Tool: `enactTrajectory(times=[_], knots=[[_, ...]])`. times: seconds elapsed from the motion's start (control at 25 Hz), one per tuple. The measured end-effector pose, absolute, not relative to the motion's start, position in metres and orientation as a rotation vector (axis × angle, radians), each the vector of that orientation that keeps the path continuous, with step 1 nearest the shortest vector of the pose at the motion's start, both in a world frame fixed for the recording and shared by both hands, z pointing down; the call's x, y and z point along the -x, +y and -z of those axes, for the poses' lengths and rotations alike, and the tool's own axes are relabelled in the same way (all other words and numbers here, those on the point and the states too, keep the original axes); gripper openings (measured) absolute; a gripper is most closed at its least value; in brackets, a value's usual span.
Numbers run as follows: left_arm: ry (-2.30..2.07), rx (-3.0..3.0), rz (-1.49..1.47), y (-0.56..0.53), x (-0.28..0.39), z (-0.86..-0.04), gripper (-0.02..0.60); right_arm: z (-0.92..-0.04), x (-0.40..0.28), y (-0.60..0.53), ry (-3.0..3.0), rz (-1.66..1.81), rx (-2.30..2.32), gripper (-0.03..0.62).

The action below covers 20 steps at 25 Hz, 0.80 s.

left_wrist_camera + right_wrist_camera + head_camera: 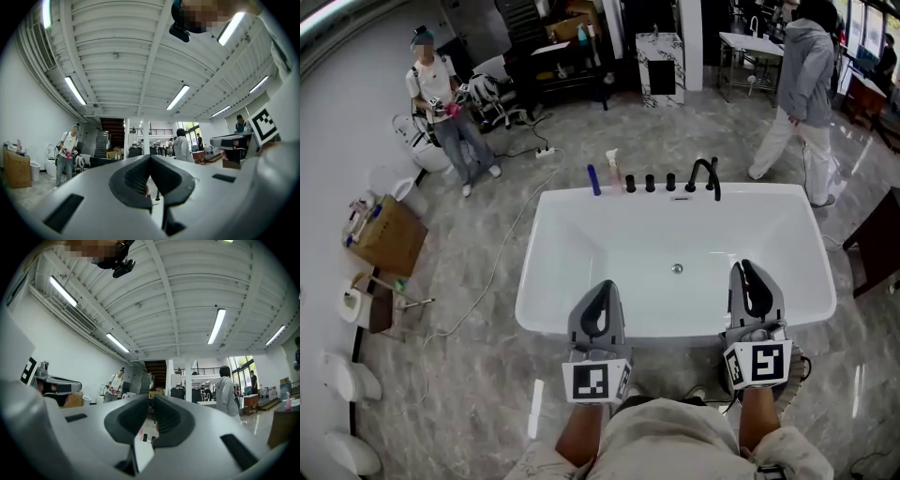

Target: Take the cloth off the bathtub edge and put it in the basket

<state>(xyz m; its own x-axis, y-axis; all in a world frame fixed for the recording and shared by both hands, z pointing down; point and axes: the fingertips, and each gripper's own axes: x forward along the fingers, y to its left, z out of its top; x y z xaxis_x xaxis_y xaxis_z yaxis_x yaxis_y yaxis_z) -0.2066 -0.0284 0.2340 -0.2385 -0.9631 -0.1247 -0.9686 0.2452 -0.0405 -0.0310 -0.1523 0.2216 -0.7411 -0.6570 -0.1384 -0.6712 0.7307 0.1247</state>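
Cloth: not made out in any view. The near edge of the bathtub [675,321] is covered in two places by the grippers held over it, and the rest of the white rim shows bare.

Basket: a dark wire object [798,367] shows just behind the right gripper's marker cube [757,363], mostly covered. Whether it is the basket cannot be told.

Left gripper [602,284]: in its own view [150,157] the jaws are pressed together at the tips, with nothing pinched.

Right gripper [748,265]: in its own view [151,399] the jaws are all but together, with a thin slit between them and nothing in it.

Far rim of the tub: a black faucet [705,176], three black knobs [650,183], a blue bottle [593,179] and a pink spray bottle [612,171]. Their labels are too small to read.

Markings: each cube carries black-and-white square patterns only, the left one at [595,380].

Surroundings: a cardboard box [389,234] stands on the marble floor to the left. One person [445,112] stands beyond it, and another in a grey hoodie [806,89] stands at the far right, seen from behind.
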Motion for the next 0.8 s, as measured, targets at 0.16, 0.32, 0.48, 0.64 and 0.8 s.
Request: enactTrajectory(times=[0.16, 0.32, 0.48, 0.64, 0.8], knots=[[2.366, 1.875, -0.075, -0.029, 0.201, -0.233, -0.005, -0.218, 0.023, -0.149, 2.818, -0.244, 1.116, -0.011], [2.356, 1.892, -0.08, -0.03, 0.195, -0.234, -0.005, -0.219, 0.017, -0.148, 2.812, -0.247, 1.131, -0.011], [2.357, 1.9, -0.087, -0.031, 0.194, -0.232, -0.005, -0.217, 0.016, -0.148, 2.817, -0.245, 1.132, -0.011], [2.353, 1.909, -0.09, -0.033, 0.193, -0.235, -0.005, -0.22, 0.016, -0.148, 2.821, -0.246, 1.132, -0.011], [2.353, 1.916, -0.094, -0.035, 0.193, -0.24, -0.005, -0.224, 0.017, -0.149, 2.829, -0.249, 1.134, -0.012]])
